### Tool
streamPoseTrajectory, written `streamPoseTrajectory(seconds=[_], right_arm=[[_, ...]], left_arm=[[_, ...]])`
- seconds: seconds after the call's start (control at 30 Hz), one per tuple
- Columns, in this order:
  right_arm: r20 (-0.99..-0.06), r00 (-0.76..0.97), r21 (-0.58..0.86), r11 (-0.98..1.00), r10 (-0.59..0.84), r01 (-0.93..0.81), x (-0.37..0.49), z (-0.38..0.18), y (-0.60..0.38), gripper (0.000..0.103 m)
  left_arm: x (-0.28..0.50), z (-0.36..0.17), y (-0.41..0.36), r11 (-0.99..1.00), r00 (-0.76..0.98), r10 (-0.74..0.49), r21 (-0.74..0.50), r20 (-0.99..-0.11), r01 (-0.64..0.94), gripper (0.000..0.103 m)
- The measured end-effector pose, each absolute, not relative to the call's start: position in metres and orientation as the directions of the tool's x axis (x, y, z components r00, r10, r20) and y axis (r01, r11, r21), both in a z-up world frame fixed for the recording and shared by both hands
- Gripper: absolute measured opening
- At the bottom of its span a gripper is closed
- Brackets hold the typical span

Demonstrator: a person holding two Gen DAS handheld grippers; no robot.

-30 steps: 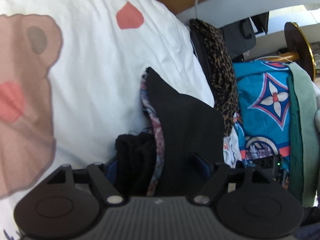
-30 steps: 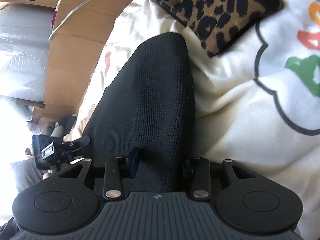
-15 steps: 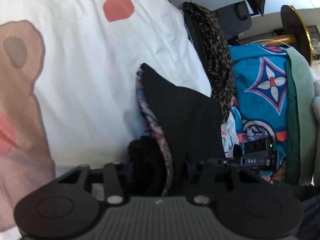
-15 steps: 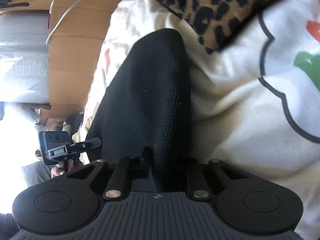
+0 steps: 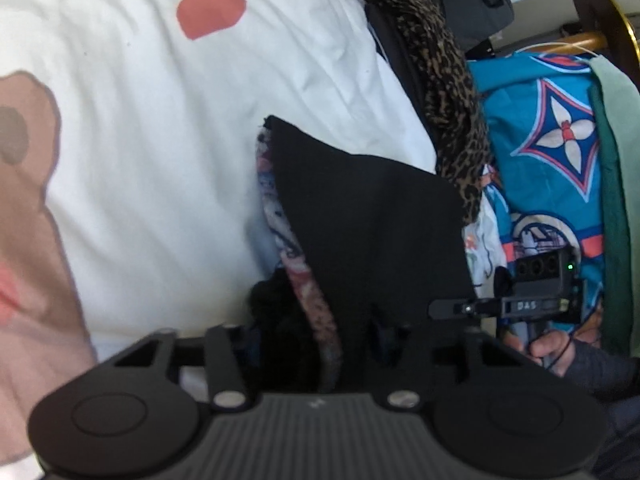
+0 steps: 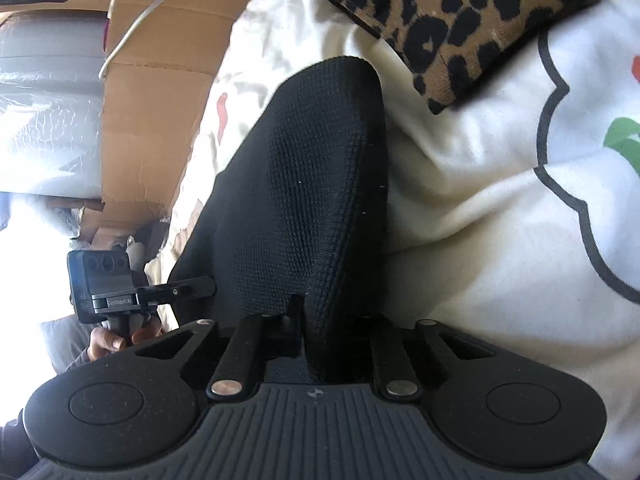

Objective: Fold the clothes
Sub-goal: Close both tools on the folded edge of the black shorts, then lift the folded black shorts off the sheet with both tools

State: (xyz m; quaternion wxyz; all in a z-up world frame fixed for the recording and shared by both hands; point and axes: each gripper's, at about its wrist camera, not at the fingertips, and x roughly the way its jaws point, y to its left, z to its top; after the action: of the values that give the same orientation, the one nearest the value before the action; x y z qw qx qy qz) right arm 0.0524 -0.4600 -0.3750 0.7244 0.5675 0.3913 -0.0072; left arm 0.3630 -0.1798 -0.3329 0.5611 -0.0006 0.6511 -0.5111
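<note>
A black knit garment (image 5: 372, 232) with a patterned lining (image 5: 304, 272) lies bunched on a white bedsheet (image 5: 160, 128). My left gripper (image 5: 320, 332) is shut on a thick bundle of it, and the fabric hides the fingertips. In the right wrist view the same black garment (image 6: 304, 184) rises away from my right gripper (image 6: 320, 320), which is shut on a thin fold of it. Each gripper shows in the other's view: the right gripper (image 5: 452, 308) held by a hand (image 5: 552, 352), and the left gripper (image 6: 192, 288) low at the left.
A leopard-print cloth (image 5: 440, 92) lies just beyond the garment, seen also as leopard-print cloth (image 6: 440, 12) at the top. A blue patterned cloth (image 5: 552, 140) and a green cloth (image 5: 616, 200) sit at the right. Cardboard (image 6: 160, 80) with a white cable (image 6: 160, 4) borders the bed.
Both grippers' jaws have closed onto the black garment. The left view has turned a little, bringing the right gripper and its hand into sight at the right.
</note>
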Motion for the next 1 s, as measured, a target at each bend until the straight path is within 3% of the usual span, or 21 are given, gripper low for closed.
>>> streamPoseTrajectory(seconds=[0.3, 1.0], right_arm=[[-0.621, 0.685, 0.772, 0.445, 0.381, 0.453, 0.053, -0.344, -0.45, 0.009], [-0.642, 0.68, 0.714, 0.6, 0.355, 0.36, 0.05, -0.235, -0.441, 0.009]], left_arm=[[0.345, -0.302, -0.178, 0.523, -0.255, -0.559, -0.574, -0.789, 0.63, 0.037], [0.296, -0.175, -0.166, 0.646, -0.004, -0.515, -0.391, -0.857, 0.656, 0.036]])
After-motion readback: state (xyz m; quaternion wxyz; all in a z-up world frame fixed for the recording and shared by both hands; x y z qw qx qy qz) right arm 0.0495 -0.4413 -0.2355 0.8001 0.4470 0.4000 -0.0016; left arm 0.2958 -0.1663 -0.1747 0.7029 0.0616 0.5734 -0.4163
